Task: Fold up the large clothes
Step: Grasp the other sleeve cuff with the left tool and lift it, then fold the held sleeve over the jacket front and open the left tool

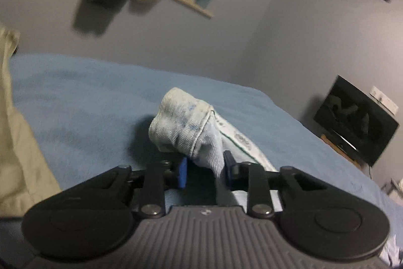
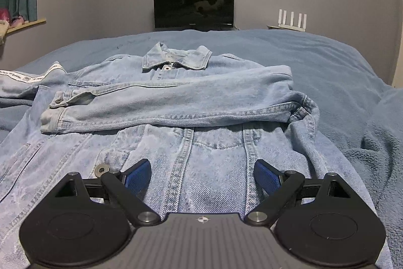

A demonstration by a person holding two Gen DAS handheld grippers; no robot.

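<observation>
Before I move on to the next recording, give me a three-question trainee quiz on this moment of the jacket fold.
1. True or false: the left gripper is closed on a cuff of the denim jacket.
2. Multiple choice: where does the folded sleeve lie? A) hanging off the bed B) across the jacket's chest, below the collar C) under the jacket
3. Fill in: the right gripper hovers over the jacket's lower front with its jaws ____.

Key: 1 true; 2 B; 3 open
</observation>
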